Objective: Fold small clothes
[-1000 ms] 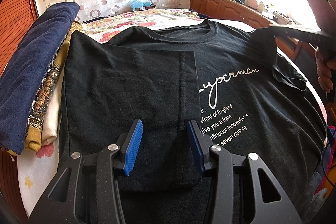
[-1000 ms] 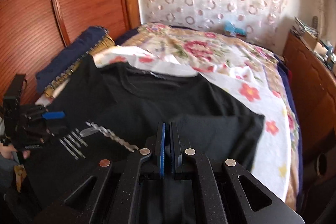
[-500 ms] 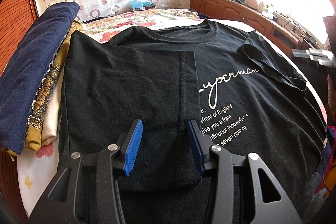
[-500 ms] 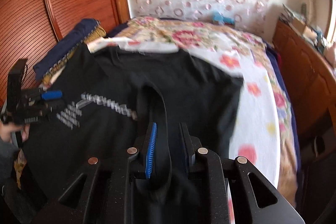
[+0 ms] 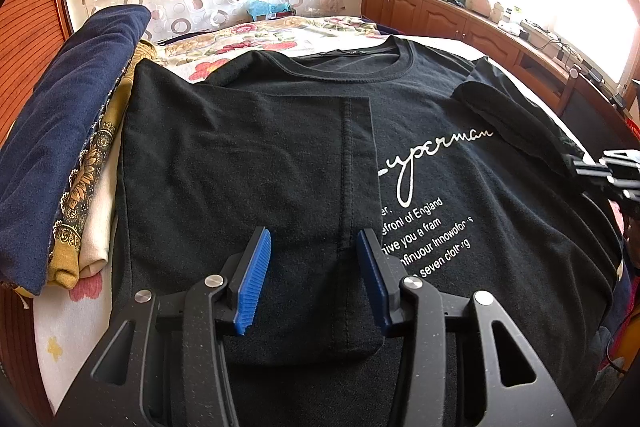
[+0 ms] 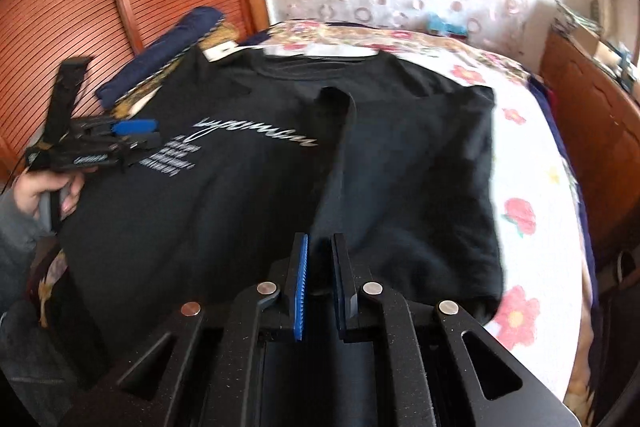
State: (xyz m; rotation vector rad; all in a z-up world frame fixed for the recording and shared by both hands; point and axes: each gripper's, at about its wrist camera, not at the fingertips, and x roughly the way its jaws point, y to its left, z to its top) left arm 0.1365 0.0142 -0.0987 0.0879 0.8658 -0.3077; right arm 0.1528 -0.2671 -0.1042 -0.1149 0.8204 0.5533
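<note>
Black T-shirt (image 5: 440,115) spread front-up across the flowered bedspread (image 5: 248,47), collar toward the curtained wall, white script print (image 5: 432,155) partly covered. One side already folded inward over the chest, its hemmed sleeve edge running straight down the middle. Opposite sleeve (image 6: 340,131) also turned inward, lying as a narrow dark band across the shoulder.

Left gripper (image 5: 313,239) about half open, blue pads (image 5: 254,275) well apart, poised over the folded-in panel with the seam line between them. Nothing pinched; whether the tips rest on the cloth cannot be told. Seen from the right wrist camera, held level above the printed lines by a hand (image 6: 44,187) in a grey sleeve.

Right gripper (image 6: 320,239) nearly closed, jaws just now narrowing, only a slim gap left between the pads. Near end of the turned-in sleeve band leading straight toward that gap, dark fabric showing in it, yet pads visibly apart and not clamping the thin cloth. From the left wrist camera, visible at the shirt's far edge, tips just beside the end of the sleeve. View somewhat blurred.

Folded clothes (image 5: 68,147) stacked just beside the shirt, against the wooden headboard (image 6: 80,7): navy on top, mustard print and cream beneath.
</note>
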